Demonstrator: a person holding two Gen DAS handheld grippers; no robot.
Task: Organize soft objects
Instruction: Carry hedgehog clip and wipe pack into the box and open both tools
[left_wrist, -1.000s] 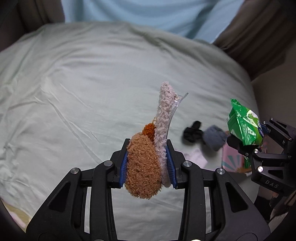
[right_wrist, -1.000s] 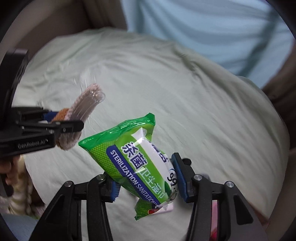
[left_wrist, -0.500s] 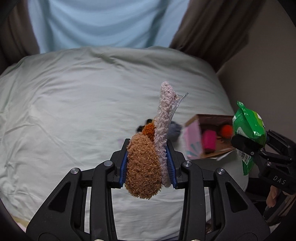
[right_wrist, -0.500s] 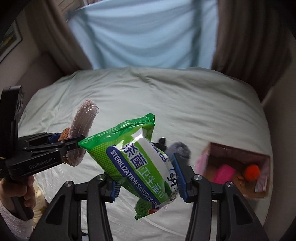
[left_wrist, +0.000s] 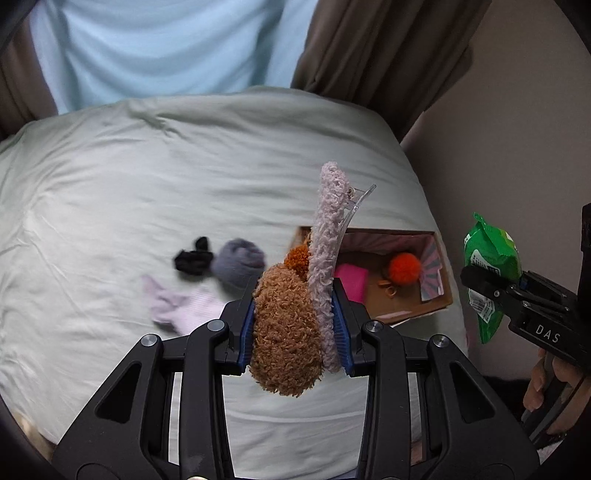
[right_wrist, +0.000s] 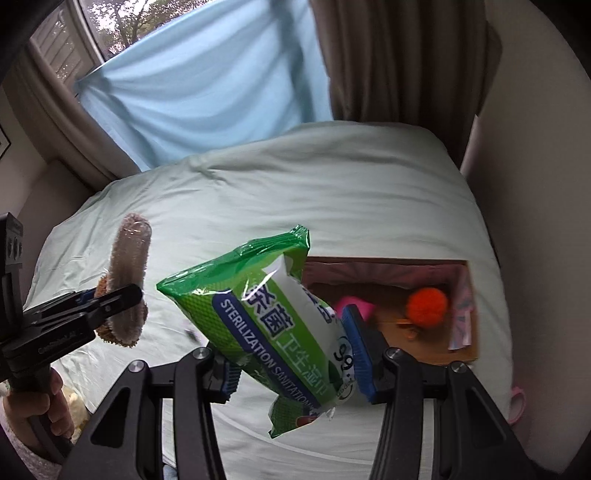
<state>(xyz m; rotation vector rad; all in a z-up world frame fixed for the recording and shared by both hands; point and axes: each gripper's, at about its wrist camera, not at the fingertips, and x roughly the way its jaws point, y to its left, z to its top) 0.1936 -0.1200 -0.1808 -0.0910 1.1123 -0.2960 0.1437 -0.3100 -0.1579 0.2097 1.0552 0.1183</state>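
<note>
Box (right_wrist: 388, 325) lies ahead, right of my fingers | right fingers (right_wrist: 295, 354) grip wipes pack (right_wrist: 273, 325), nearer | left fingers (left_wrist: 293, 321) grip plush clip (left_wrist: 295, 306)

Light soft, dim, coming through window (right_wrist: 110, 33) behind pale blue curtain (right_wrist: 207, 85); I see no hard shadows on bedsheet (left_wrist: 129, 177). Small socks (left_wrist: 207, 273) on it smeared by motion blur. Glare streak on green wipes pack (right_wrist: 258, 317). Fisheye bends edges, corners black in both my views
</note>
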